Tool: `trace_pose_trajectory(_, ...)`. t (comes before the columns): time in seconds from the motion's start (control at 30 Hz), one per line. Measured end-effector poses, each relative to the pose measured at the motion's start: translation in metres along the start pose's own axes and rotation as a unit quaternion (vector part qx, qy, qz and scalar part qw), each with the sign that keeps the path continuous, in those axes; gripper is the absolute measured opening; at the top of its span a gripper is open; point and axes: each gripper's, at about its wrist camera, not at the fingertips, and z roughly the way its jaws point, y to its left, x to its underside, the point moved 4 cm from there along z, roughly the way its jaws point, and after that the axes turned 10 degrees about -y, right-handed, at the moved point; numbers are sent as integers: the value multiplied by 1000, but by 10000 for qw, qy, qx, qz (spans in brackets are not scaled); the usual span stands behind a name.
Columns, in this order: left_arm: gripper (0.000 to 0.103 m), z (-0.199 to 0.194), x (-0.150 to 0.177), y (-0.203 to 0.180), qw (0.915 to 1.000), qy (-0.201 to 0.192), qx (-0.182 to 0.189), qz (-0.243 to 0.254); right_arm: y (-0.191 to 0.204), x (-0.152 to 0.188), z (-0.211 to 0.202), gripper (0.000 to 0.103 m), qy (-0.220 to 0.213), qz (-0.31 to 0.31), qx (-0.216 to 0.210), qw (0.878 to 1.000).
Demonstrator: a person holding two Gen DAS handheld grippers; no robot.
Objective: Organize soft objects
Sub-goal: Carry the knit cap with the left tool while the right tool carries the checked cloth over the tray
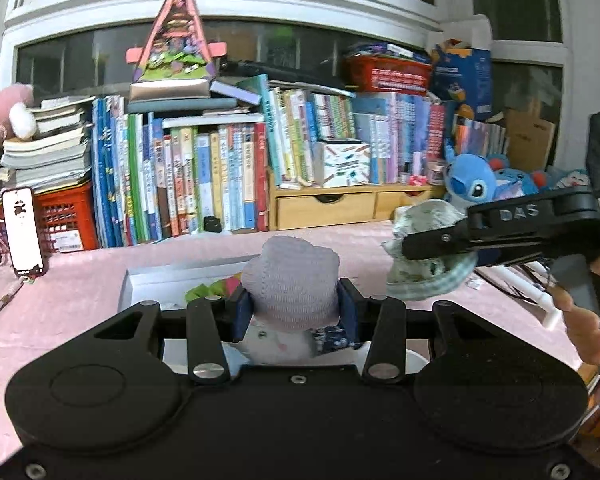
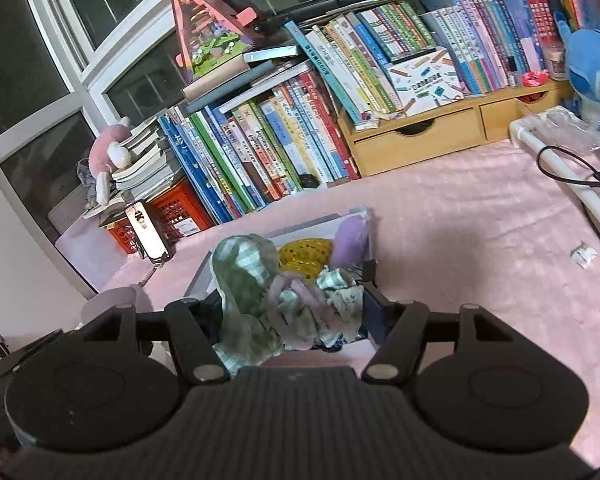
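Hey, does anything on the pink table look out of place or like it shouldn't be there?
Yes. A small crumpled scrap of white paper lies alone on the pink table cover, well right of the grey box of soft things. A black cable also trails loose across the white rail at the right edge.

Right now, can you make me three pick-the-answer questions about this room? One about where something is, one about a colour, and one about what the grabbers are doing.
1. Where is the blue plush toy?
A. beside the wooden drawer unit
B. inside the white box
C. on the red crate

2. What colour is the cloth on the table?
A. green
B. pink
C. black

3. What is the left gripper doing?
A. jaws wide open on nothing
B. jaws shut on a grey knitted bundle
C. lying on the books

Answers:
1 A, it sits right of the drawers.
2 B, the cloth is pink all over.
3 B, the bundle is squeezed between the pads.
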Motion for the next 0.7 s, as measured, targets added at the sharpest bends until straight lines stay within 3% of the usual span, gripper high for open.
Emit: trace_pose_trajectory(0.7, 42, 52, 2, 57, 9962, 669, -283, -471, 28, -6, 47, 68, 186, -261, 77, 9995)
